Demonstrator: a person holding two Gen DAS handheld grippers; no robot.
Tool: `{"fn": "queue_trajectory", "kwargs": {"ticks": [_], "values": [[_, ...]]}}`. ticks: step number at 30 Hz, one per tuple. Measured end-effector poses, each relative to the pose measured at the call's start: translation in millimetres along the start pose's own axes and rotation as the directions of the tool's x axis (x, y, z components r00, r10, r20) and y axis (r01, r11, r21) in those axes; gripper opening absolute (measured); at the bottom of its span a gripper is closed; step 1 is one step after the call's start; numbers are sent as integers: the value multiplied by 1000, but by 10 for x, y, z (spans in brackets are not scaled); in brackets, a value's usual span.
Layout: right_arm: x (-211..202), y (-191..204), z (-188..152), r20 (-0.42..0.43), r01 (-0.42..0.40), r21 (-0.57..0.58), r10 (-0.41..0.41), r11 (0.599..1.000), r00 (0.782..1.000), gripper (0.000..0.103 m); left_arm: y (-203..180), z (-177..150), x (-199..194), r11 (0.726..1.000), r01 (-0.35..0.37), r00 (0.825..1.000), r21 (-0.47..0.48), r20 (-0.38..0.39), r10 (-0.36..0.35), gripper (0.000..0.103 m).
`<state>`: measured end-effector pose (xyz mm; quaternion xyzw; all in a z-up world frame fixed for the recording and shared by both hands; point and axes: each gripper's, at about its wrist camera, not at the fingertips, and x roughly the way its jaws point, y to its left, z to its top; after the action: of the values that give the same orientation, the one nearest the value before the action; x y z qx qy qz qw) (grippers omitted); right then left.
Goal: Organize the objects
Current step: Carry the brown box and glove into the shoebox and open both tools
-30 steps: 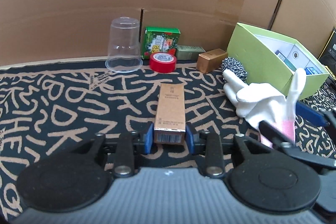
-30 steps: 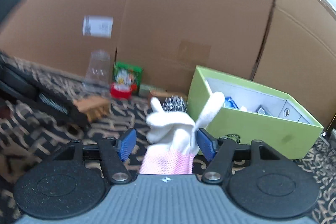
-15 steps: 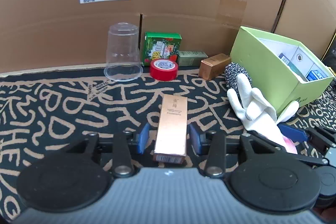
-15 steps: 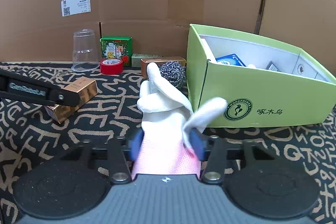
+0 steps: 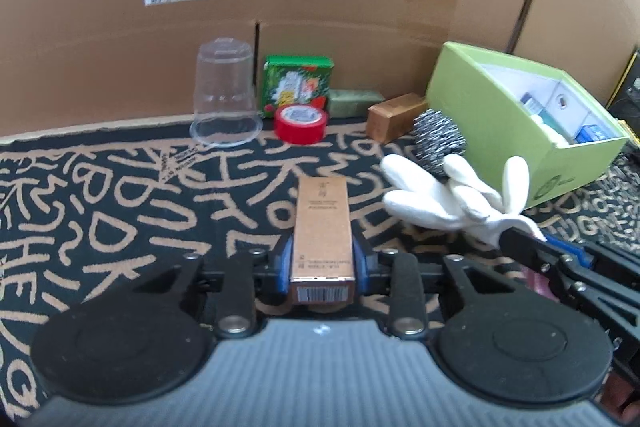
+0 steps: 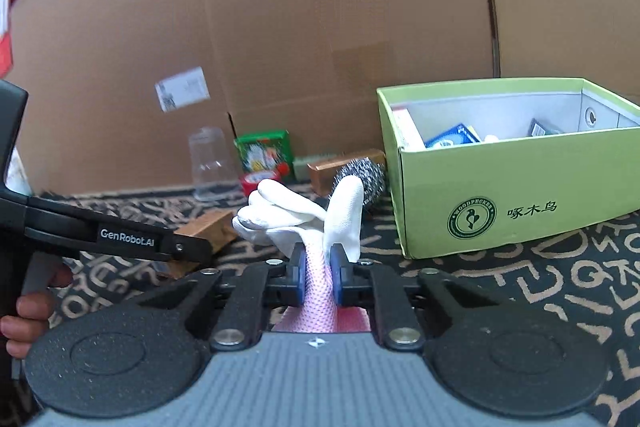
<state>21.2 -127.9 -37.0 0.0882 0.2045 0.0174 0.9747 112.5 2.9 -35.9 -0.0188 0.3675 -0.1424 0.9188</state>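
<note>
Copper-brown carton (image 5: 322, 227) sits between the blue pads of the left gripper (image 5: 322, 259), whose jaws are closing on its sides, over the middle of the patterned mat (image 5: 120, 195). Beside it, the right gripper (image 6: 318, 271) is clamped tight on the pink cuff of a white glove (image 6: 296, 219), fingers sticking up. Just behind the glove, a steel scourer (image 5: 438, 141) touches the green box (image 6: 500, 211) near the mat's right edge.
</note>
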Motion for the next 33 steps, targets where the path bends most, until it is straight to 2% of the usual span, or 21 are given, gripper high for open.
{"fn": "queue_trajectory", "kwargs": {"ticks": [7, 10, 15, 18, 22, 25, 28, 30, 31, 32, 33], "values": [[-410, -135, 240, 168, -31, 23, 27, 999, 985, 15, -337, 267, -374, 995, 70, 993, 77, 95, -77, 30], [-548, -301, 376, 236, 20, 35, -27, 999, 971, 15, -537, 429, -448, 990, 99, 986, 105, 124, -112, 30], [-620, -698, 588, 308, 160, 83, -178, 984, 935, 15, -1009, 719, -419, 976, 149, 973, 161, 150, -173, 30], [-570, -959, 692, 315, 226, 115, -251, 967, 915, 15, -1312, 882, -338, 966, 173, 968, 190, 150, -203, 30], [-416, -1322, 832, 305, 260, 160, -298, 952, 905, 15, -1693, 1089, -137, 966, 169, 965, 194, 170, -202, 30], [-345, -1484, 893, 301, 298, 162, -335, 941, 893, 15, -1910, 1198, 10, 963, 198, 961, 182, 160, -227, 29], [-235, -1618, 976, 310, 312, 153, -346, 938, 886, 15, -2058, 1283, 156, 965, 191, 961, 178, 164, -220, 29], [-117, -1710, 1013, 274, 327, 146, -355, 934, 894, 16, -2111, 1299, 238, 970, 157, 964, 184, 184, -191, 29], [-23, -1758, 1018, 234, 321, 142, -346, 937, 908, 16, -2118, 1295, 293, 972, 150, 966, 182, 182, -183, 32], [73, -1799, 993, 201, 312, 136, -334, 940, 921, 21, -2112, 1278, 354, 972, 150, 969, 180, 170, -181, 45], [134, -1830, 946, 174, 310, 126, -329, 942, 928, 35, -2084, 1249, 405, 973, 151, 972, 174, 153, -178, 54]]}}
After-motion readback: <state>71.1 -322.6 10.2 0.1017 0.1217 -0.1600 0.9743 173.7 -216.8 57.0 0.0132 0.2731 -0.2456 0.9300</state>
